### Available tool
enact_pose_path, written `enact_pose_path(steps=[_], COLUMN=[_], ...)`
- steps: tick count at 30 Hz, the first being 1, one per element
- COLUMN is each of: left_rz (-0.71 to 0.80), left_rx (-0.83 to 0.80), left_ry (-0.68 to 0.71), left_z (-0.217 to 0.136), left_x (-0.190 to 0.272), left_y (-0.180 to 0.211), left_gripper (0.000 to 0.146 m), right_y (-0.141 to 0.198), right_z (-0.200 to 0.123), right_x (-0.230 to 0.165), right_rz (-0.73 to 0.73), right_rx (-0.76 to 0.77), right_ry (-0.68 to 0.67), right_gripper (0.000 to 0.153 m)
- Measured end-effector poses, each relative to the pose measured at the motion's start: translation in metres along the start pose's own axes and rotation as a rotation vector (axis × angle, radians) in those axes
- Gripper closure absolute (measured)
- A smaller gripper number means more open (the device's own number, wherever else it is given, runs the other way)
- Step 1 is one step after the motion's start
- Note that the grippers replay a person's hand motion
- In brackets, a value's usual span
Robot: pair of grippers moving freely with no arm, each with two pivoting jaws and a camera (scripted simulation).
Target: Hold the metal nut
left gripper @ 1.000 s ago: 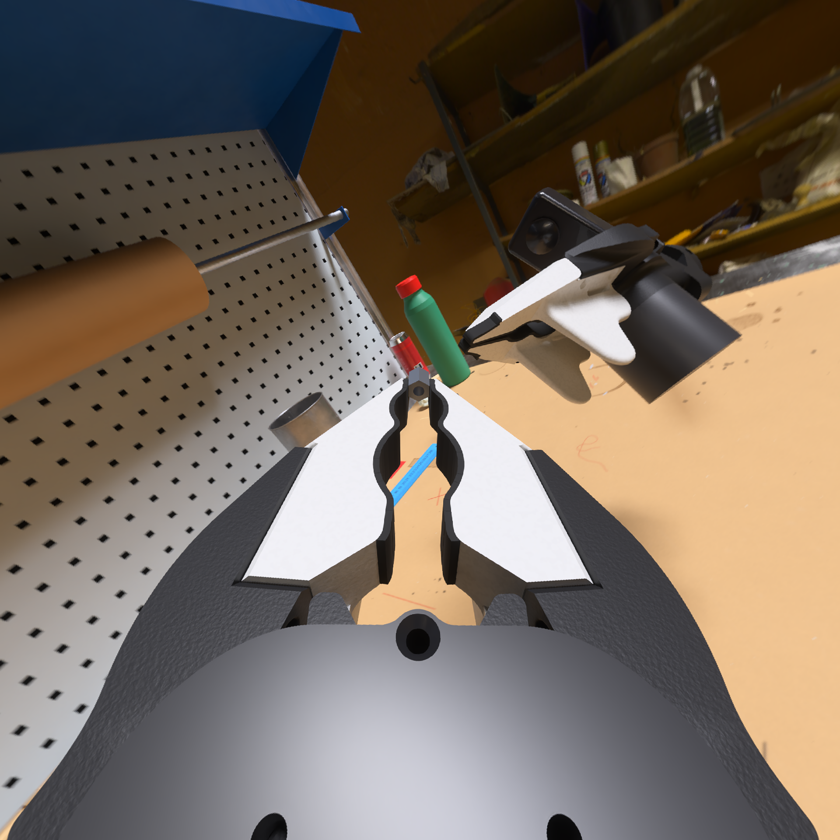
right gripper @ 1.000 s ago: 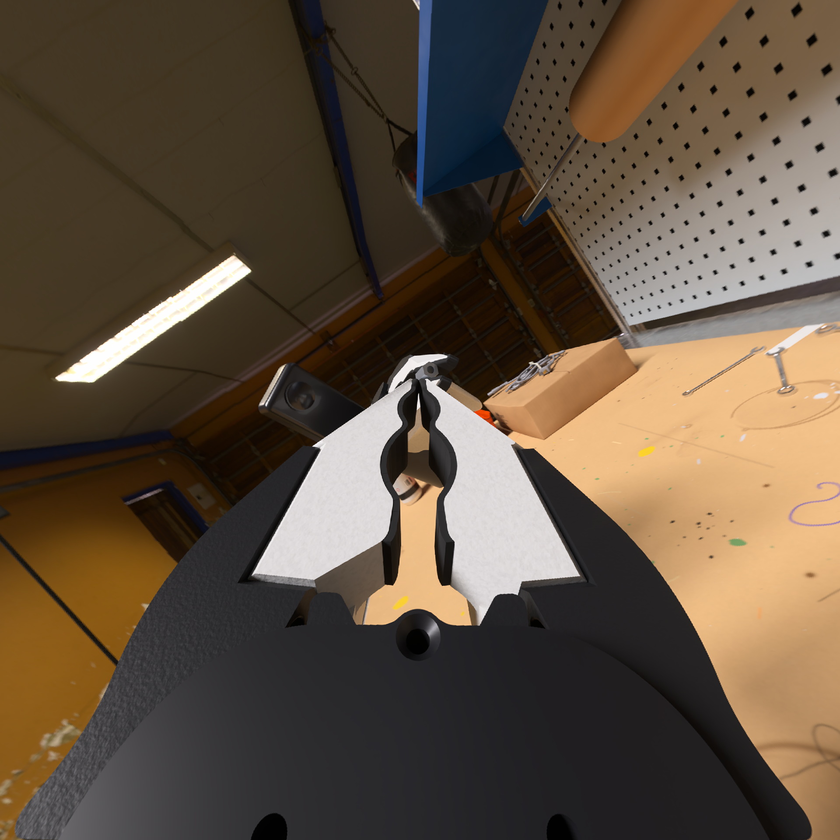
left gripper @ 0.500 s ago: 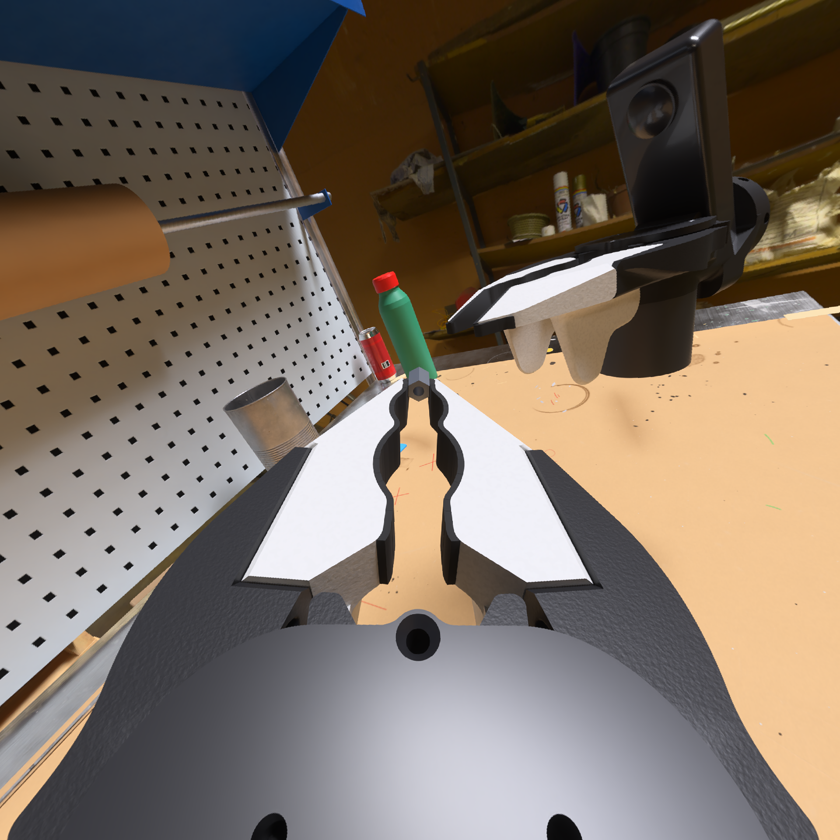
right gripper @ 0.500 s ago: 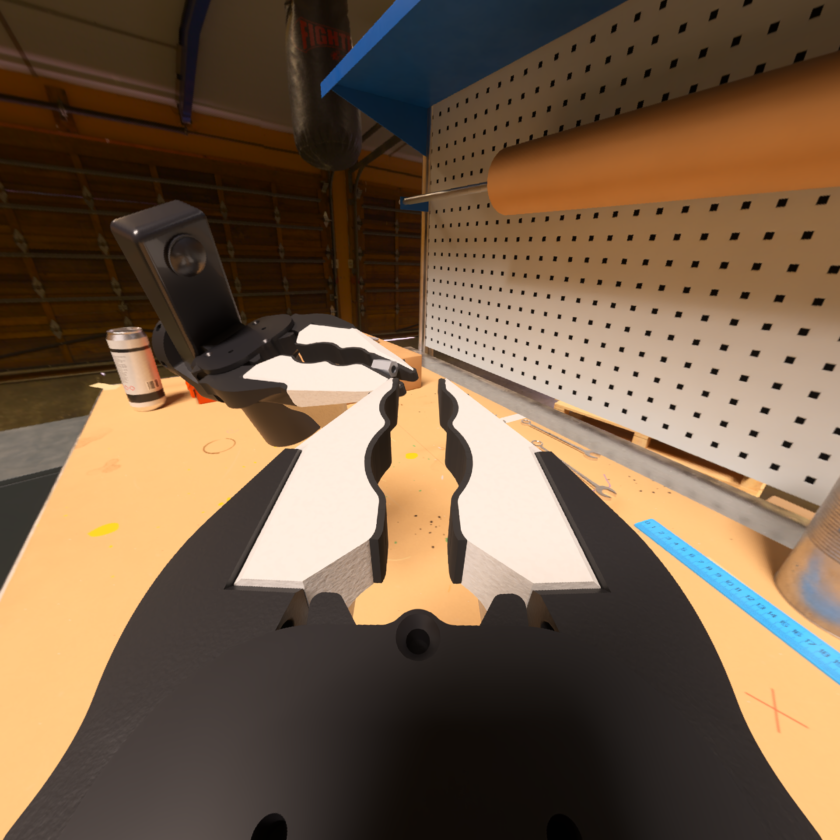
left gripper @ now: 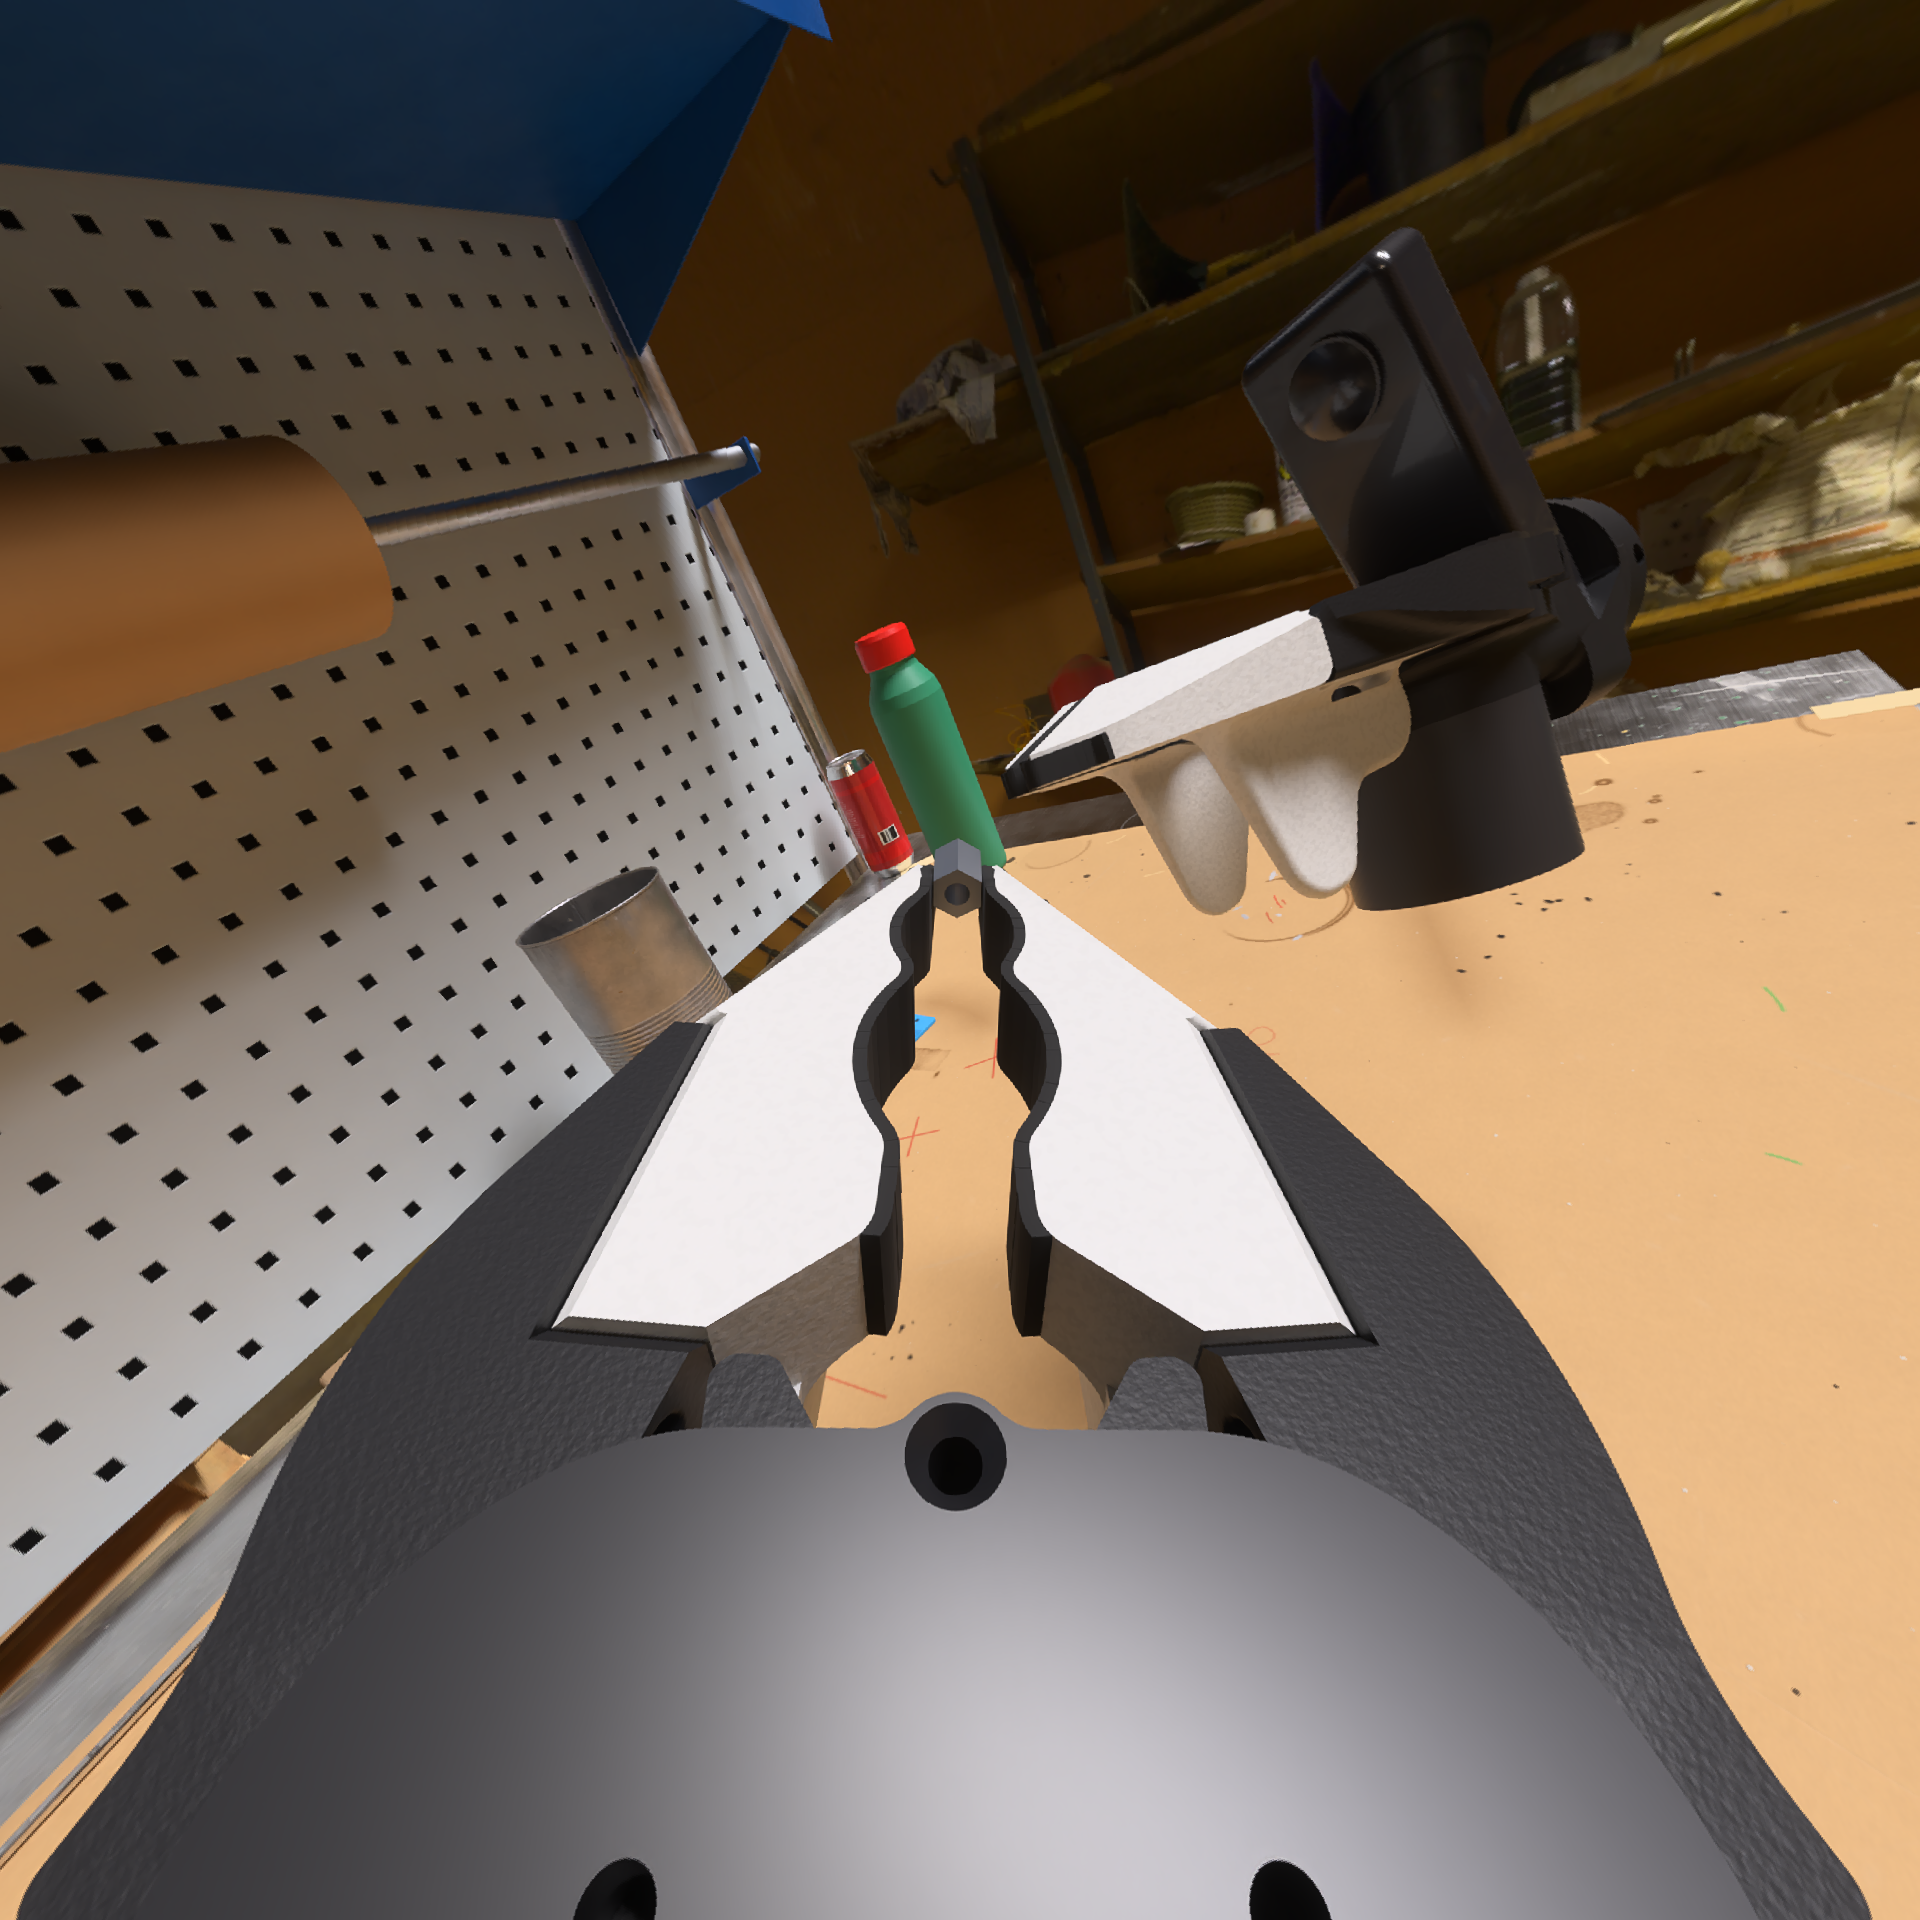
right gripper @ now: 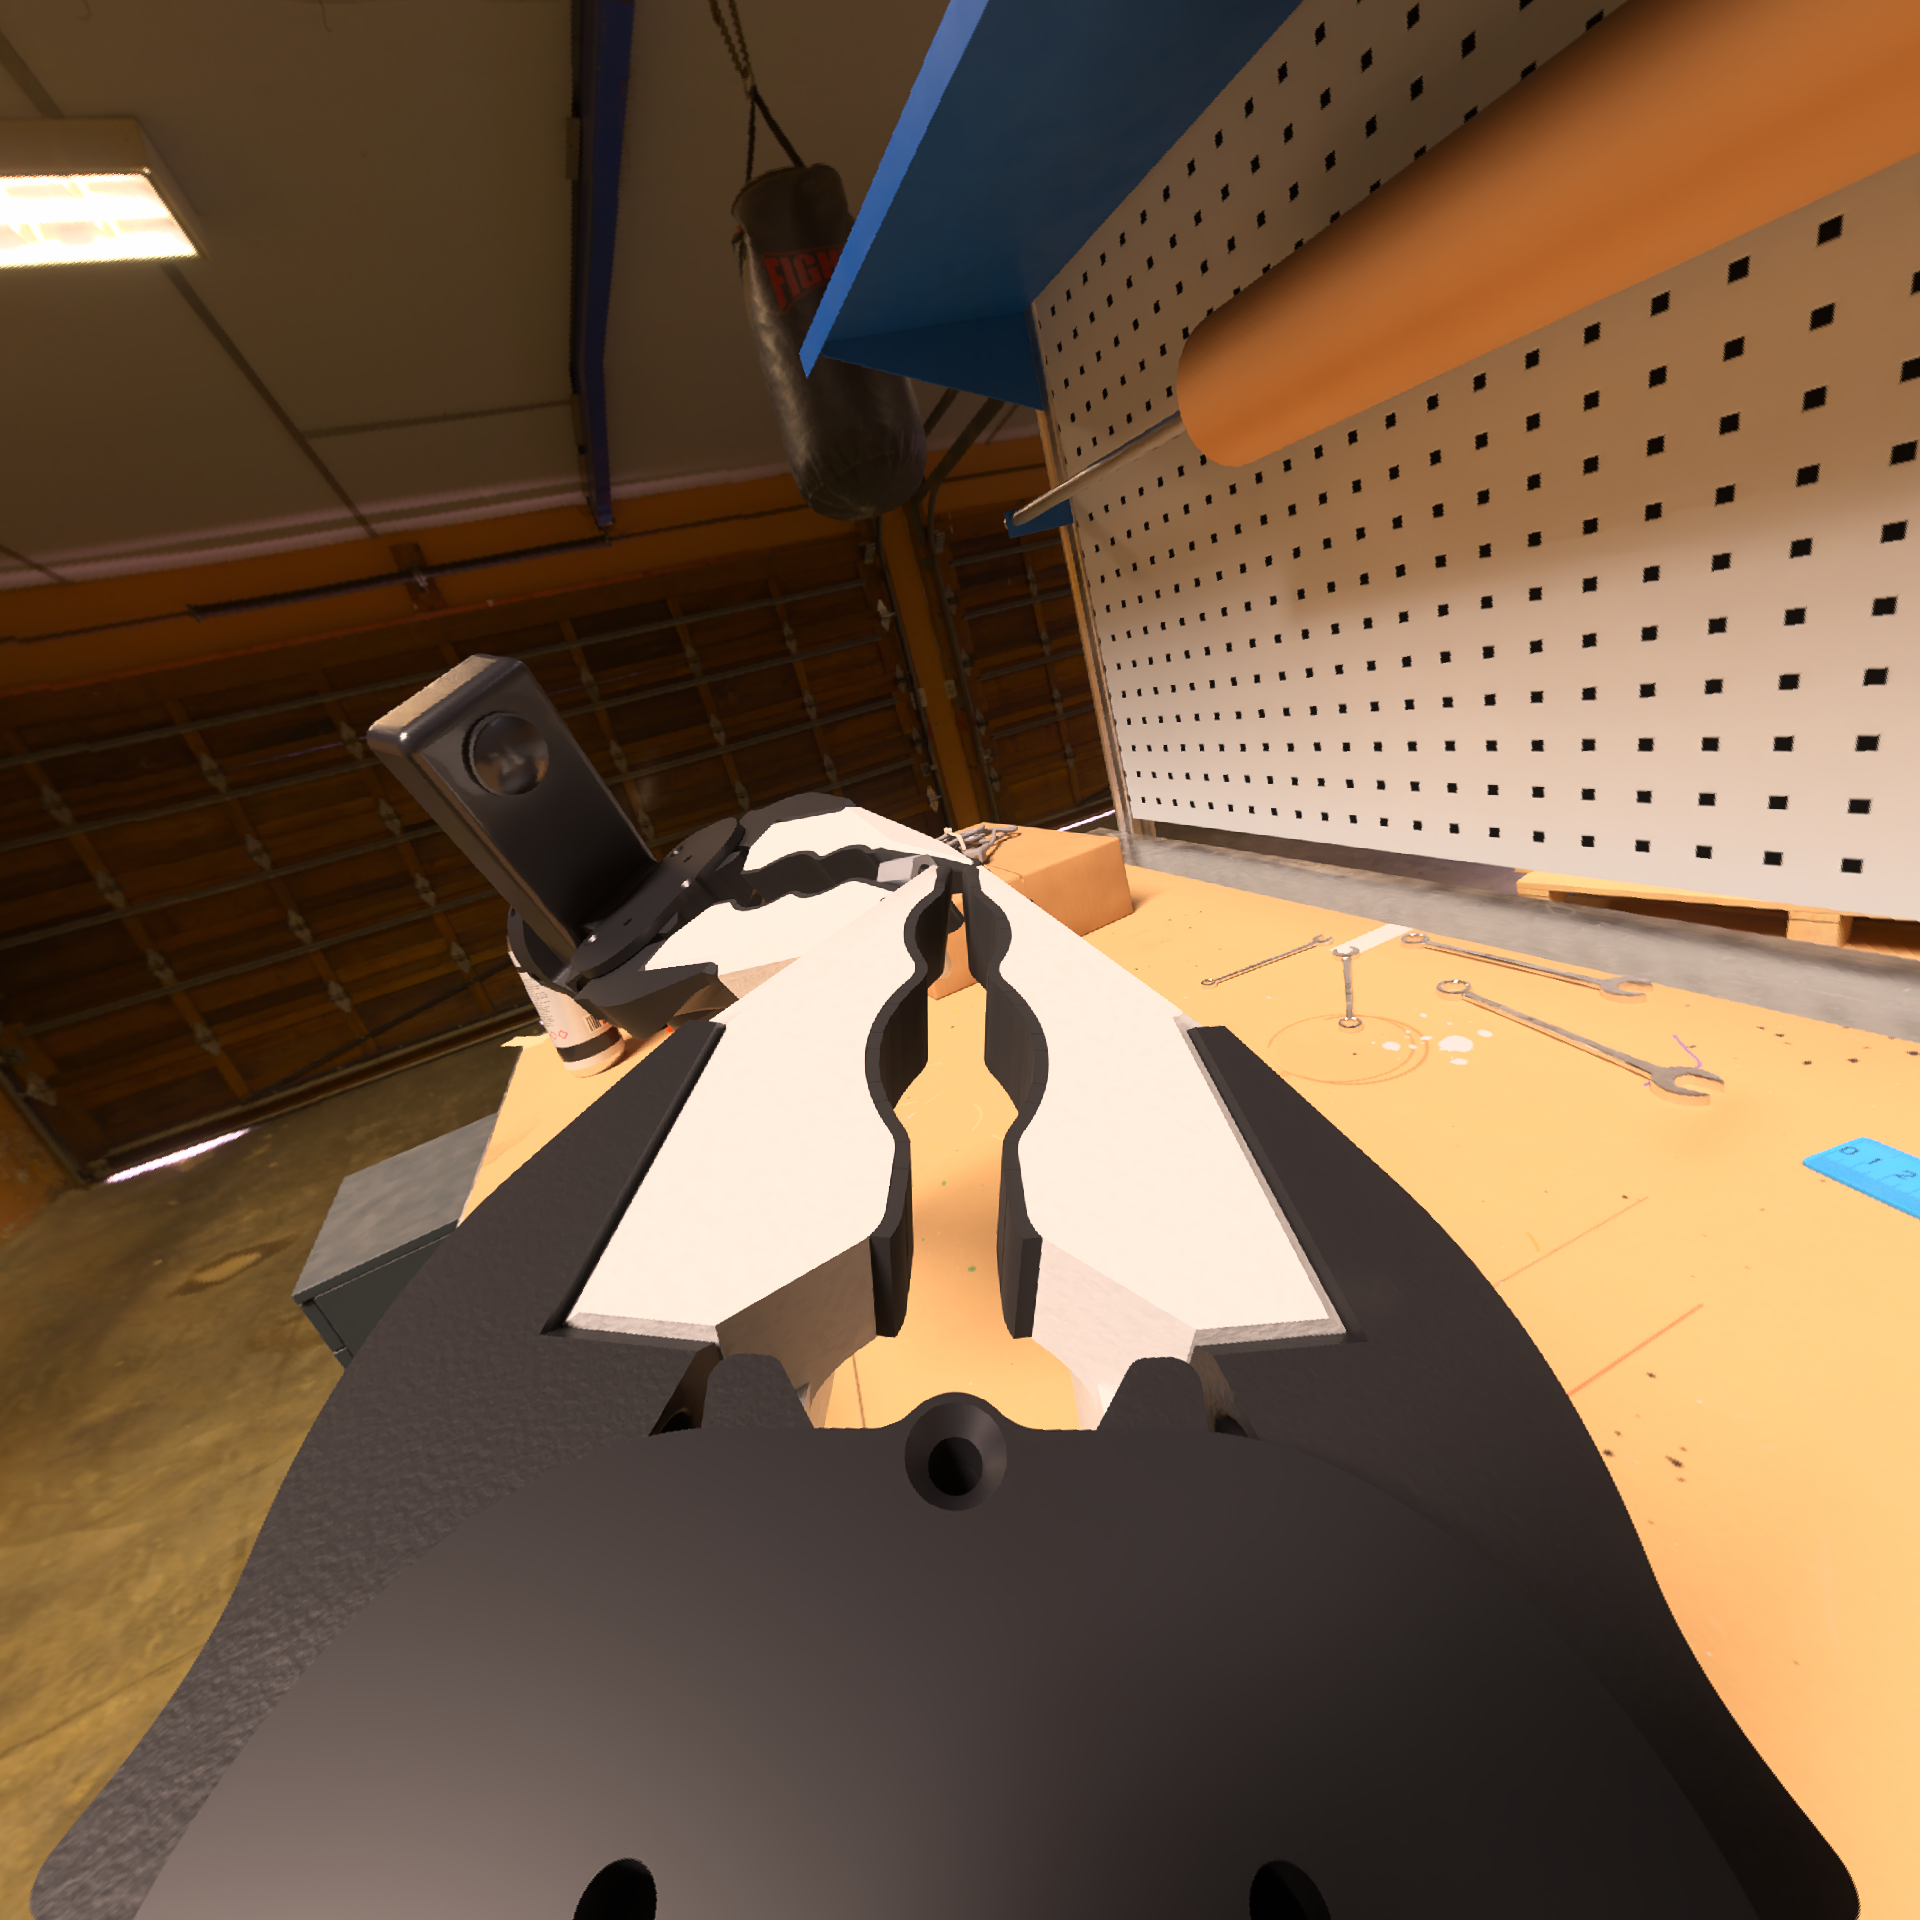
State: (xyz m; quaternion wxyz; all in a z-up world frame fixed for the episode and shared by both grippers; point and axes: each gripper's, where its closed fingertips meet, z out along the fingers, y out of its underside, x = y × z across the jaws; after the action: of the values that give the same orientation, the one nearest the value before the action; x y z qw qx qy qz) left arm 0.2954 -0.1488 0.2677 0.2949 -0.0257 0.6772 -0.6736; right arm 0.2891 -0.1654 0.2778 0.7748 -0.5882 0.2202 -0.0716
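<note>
My left gripper (left gripper: 956,899) is shut on the small grey hex metal nut (left gripper: 956,891), pinched at the very fingertips and held above the orange workbench (left gripper: 1558,1195). My right gripper (right gripper: 956,883) is shut and empty. In the left wrist view the right gripper (left gripper: 1039,758) hovers up and to the right of the nut, apart from it. In the right wrist view the left gripper (right gripper: 914,864) lies just beyond my right fingertips, with the nut (right gripper: 902,868) showing as a small grey bit.
A green bottle (left gripper: 925,758), a red can (left gripper: 871,810) and a metal tin (left gripper: 623,961) stand by the pegboard (left gripper: 312,935). A cardboard roll (right gripper: 1558,208) hangs overhead. Several wrenches (right gripper: 1558,1029), a blue ruler (right gripper: 1870,1169) and a cardboard box (right gripper: 1049,883) lie on the bench.
The right gripper was shut next to the nut, then opened and swung away, and has now shut again empty. The left gripper has kept its hold on the nut, tilting a little.
</note>
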Motion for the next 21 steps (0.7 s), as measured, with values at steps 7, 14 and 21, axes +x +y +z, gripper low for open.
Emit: enact_pose_path(steps=[7, 14, 21], left_rz=[0.014, 0.098, 0.187], left_rx=[0.005, 0.011, 0.025], left_ry=[-0.024, -0.088, -0.142], left_z=[-0.001, -0.003, -0.006], left_x=[-0.001, -0.004, -0.007], left_y=[-0.003, -0.008, -0.014], left_gripper=[0.138, 0.138, 0.138], right_y=[-0.002, -0.009, -0.01], right_z=[-0.001, 0.001, 0.004], right_x=[-0.002, -0.013, -0.031], right_rz=[0.091, 0.517, 0.78], right_rx=[0.026, 0.163, 0.319], right_ry=[-0.043, -0.245, -0.379], right_gripper=[0.153, 0.153, 0.153])
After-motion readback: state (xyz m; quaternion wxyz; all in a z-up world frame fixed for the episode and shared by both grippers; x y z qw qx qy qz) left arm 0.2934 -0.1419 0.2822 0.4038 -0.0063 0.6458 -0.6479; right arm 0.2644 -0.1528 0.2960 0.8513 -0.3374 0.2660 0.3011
